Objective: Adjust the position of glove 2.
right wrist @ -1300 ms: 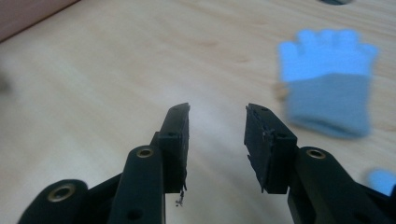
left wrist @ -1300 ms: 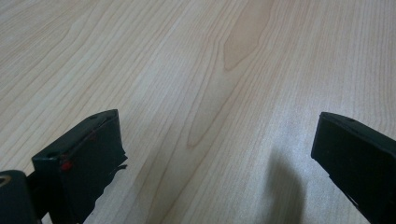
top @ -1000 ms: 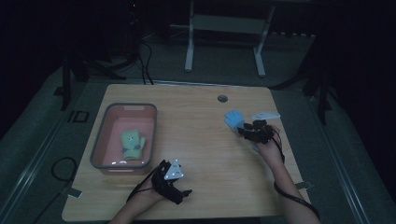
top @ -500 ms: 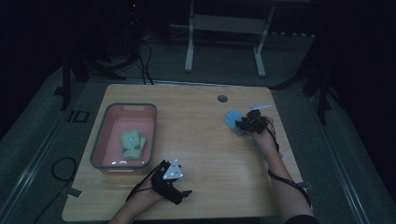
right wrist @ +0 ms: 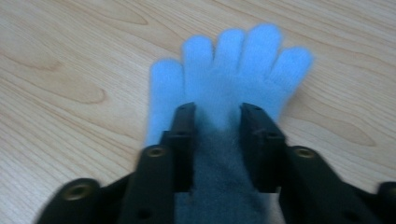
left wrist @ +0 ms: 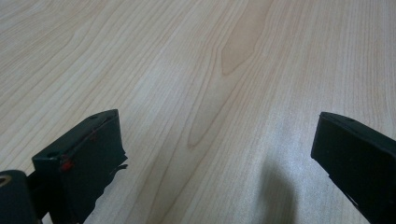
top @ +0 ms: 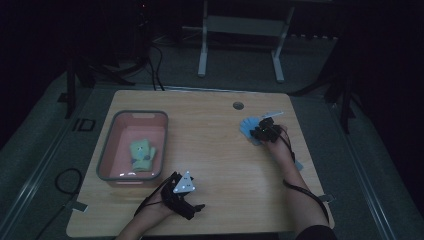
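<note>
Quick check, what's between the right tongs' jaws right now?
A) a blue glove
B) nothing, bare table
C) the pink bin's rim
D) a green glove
A: in the right gripper view the right tongs have their jaws on either side of the blue glove, which lies flat on the wooden table; the jaws have just been closing in on it.

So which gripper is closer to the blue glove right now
The right. The right gripper has its jaws around the blue glove and has just been closing on it. The left gripper rests open on the table's near edge, far from the glove.
</note>
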Demonstrator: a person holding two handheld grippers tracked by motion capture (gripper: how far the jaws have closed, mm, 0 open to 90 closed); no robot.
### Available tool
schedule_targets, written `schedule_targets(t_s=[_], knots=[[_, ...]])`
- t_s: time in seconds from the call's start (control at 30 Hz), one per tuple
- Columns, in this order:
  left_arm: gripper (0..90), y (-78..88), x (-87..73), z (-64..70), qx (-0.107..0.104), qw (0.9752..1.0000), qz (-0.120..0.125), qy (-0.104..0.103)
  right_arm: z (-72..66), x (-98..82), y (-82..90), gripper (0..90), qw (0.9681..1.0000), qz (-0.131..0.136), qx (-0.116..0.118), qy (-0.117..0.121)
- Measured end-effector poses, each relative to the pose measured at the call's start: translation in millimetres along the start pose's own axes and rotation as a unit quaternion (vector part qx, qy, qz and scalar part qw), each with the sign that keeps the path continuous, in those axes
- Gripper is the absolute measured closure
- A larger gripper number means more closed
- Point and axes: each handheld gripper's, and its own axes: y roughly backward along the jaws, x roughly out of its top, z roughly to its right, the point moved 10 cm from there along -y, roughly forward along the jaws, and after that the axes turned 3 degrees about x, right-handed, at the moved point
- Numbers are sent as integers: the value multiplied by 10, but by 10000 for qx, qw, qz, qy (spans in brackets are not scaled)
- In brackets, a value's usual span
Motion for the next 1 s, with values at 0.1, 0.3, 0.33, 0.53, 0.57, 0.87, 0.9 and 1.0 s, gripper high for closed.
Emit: schedule_targets(t_s=[0.1,0.3,0.33,0.53,0.57,0.87,0.9,1.0], knots=[[26,3,6,0,4,10000,21,2,-42,2,-3,806,10000,-9,-32,11],[26,1,6,-4,9,10000,34,6,-136,25,111,870,9988,166,-115,-438],[26,0,6,-4,5,10000,25,11,-175,32,157,870,9978,266,-48,-606],[26,-5,4,3,24,10000,-4,-58,-496,14,448,874,9955,523,20,-788],[26,-7,4,4,24,10000,-3,-58,-569,8,498,874,9952,572,37,-794],[26,7,17,8,-35,10000,42,-32,-1224,-118,874,874,9897,887,101,-1123],[26,6,14,3,-26,10000,38,-34,-1260,-131,886,874,9893,897,79,-1145],[26,1,12,-1,-11,10000,26,-47,-1418,-177,921,873,9862,950,114,-1348]])
